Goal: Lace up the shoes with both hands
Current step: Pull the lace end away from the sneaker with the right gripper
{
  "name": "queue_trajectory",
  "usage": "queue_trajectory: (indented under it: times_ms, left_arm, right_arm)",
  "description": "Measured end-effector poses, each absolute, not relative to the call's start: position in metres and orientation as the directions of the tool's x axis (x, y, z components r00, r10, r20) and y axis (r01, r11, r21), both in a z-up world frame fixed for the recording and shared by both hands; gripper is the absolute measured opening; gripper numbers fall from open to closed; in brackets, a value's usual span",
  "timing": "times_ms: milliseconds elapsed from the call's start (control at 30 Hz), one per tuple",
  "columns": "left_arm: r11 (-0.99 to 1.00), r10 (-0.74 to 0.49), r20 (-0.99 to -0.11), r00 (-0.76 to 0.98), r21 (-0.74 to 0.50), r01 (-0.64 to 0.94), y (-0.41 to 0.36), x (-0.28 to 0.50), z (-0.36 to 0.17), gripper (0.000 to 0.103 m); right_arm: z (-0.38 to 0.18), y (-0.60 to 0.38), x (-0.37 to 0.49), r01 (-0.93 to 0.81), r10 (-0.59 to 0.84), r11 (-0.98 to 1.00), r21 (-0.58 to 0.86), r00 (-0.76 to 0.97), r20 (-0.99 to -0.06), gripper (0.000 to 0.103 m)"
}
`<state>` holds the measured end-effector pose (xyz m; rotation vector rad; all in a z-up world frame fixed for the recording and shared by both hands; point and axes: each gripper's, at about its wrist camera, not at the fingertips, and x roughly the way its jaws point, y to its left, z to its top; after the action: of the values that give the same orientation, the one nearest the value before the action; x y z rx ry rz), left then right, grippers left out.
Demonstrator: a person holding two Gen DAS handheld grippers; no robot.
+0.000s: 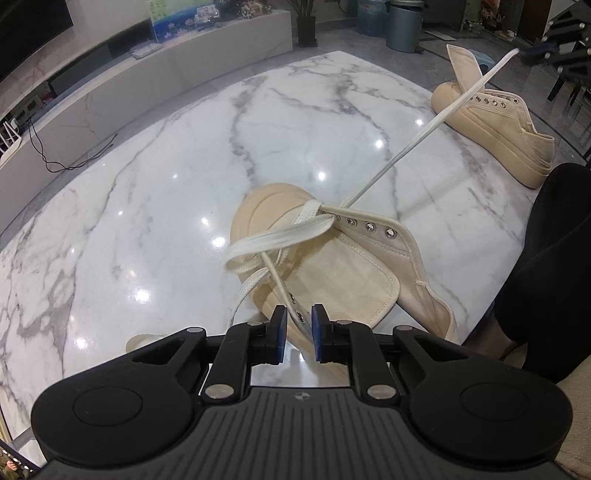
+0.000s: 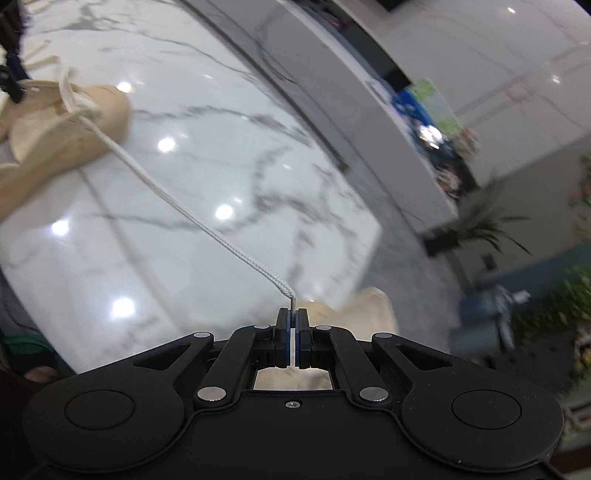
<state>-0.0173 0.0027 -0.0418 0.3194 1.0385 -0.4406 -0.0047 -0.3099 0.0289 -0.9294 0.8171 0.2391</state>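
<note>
Marble table (image 1: 155,192): white with grey veins, glossy, dotted with lamp reflections; carries both shoes.
Second shoe (image 1: 495,122): beige platform sneaker, unlaced, at the far right corner of the table, tongue standing up, well apart from the near shoe; crossed in the left wrist view by the taut lace.
Dark trouser leg (image 1: 546,273): off the right edge of the table, beside the near shoe's heel.
Beyond the table: a low white TV bench (image 1: 155,70) past the far edge, a potted plant (image 1: 306,22) and a grey bin (image 1: 402,22) on the floor.
Near shoe (image 1: 332,266): beige sneaker lying at the near edge of the table, toe pointing away, tongue spread flat, metal eyelets in a row along the right flap.
White shoelace (image 1: 391,162): crossed loosely through the eyelets nearest the toe; one end stretched tight up and to the right, over the table to the right gripper; other end slack, trailing down the left side of the shoe toward the left gripper.
Left gripper (image 1: 299,328): just above the near shoe's left eyelet flap, blue pads parted by a narrow gap, flap edge showing between them, contact not clear.
Right gripper (image 2: 292,325): raised above the far right part of the table, pads pressed together on the lace's plastic tip (image 2: 292,308); lace running straight from it back to the near shoe at upper left.
</note>
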Motion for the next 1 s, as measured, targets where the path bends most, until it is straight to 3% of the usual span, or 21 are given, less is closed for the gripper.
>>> queue_trajectory:
  times_ms: [300,433,667,900,1000]
  left_arm:
    - [0.872,-0.205,-0.876,0.437,0.039,0.488,0.002,-0.018,-0.042,0.013]
    - [0.875,-0.218,-0.871,0.441,0.026,0.484,0.004,-0.018,-0.041,0.013]
    - [0.879,-0.240,-0.861,0.447,0.003,0.477,0.008,-0.018,-0.039,0.016]
    - [0.880,-0.268,-0.845,0.464,-0.018,0.475,0.011,-0.018,-0.034,0.016]
    - [0.883,-0.280,-0.834,0.475,-0.029,0.469,0.013,-0.017,-0.030,0.022]
  right_arm:
    - [0.044,-0.350,0.007,-0.334,-0.337,0.632,-0.699,0.694,-0.636,0.001]
    - [0.044,-0.346,0.007,-0.332,-0.345,0.617,-0.714,0.701,-0.624,0.000]
    - [0.056,-0.313,0.001,-0.422,-0.183,0.660,-0.622,0.712,-0.678,0.000]
    - [0.042,-0.239,-0.004,-0.605,-0.004,0.558,-0.568,0.683,-0.731,0.000]
    - [0.029,-0.205,-0.008,-0.686,0.059,0.478,-0.548,0.648,-0.760,0.000]
